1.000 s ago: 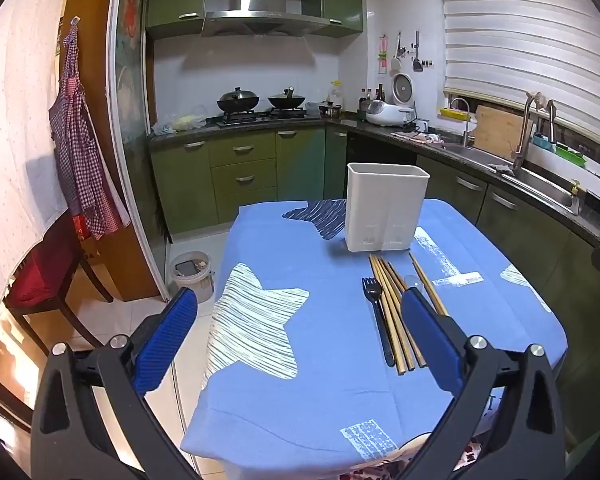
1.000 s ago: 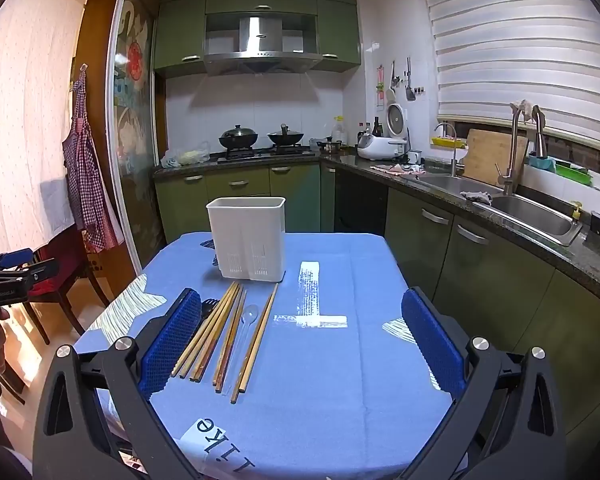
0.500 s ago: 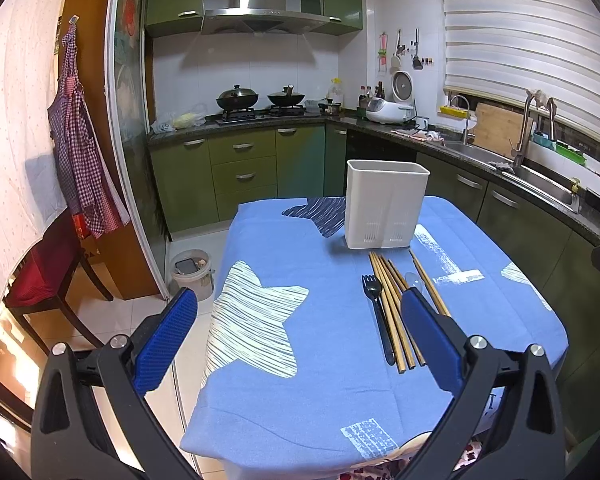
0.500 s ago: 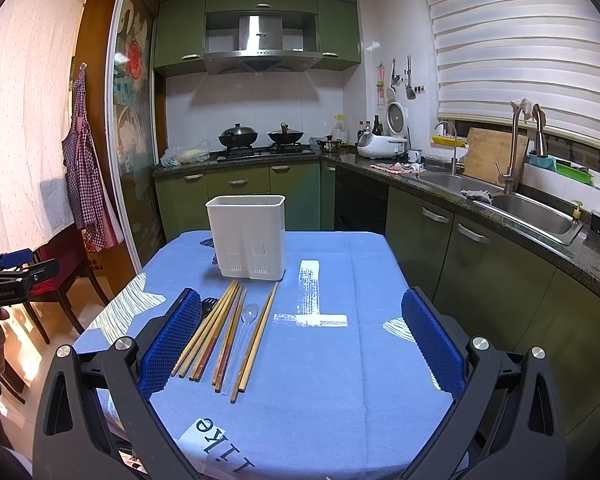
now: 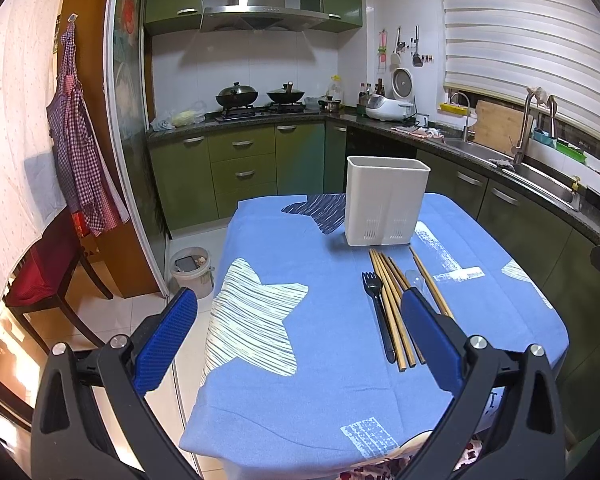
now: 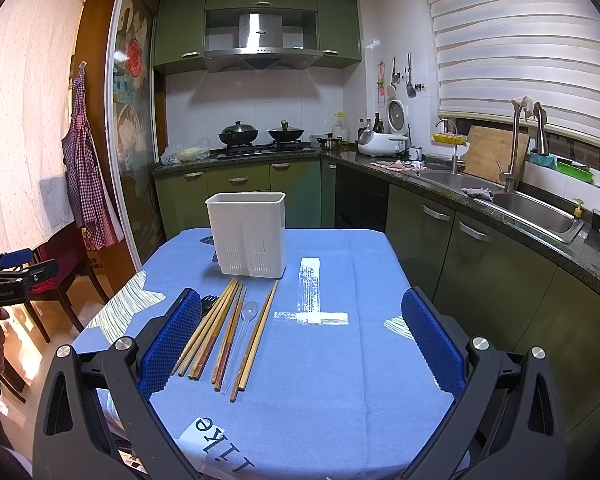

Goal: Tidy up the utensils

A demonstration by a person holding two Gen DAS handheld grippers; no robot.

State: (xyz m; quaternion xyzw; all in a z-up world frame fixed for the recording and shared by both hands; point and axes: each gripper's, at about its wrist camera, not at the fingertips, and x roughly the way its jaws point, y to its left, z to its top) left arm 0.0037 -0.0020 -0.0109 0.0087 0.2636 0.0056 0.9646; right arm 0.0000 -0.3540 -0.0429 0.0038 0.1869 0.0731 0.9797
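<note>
utensils — a loose row of wooden chopsticks (image 6: 220, 332), a black fork (image 5: 376, 312) and a clear plastic spoon (image 6: 242, 334) — lay flat on the blue-clothed counter (image 6: 340, 380), just in front of the white holder (image 6: 247, 234). as far as i could see nothing had gone into that holder, though i could not look down into it, so i judged the sorting as not begun, with every piece left to lift and drop in.

my left tongs (image 5: 300, 340) stood wide and held nothing. they hung off the near left side of the counter, with the fork and chopsticks showing just inside the right pad, farther out on the cloth. my right tongs (image 6: 300, 344) were also spread wide and empty, hovering over the near end of the counter. the chopstick ends lay close by the left pad, the fork head partly hidden behind it, and the holder stood beyond, well apart from both pairs.
</note>
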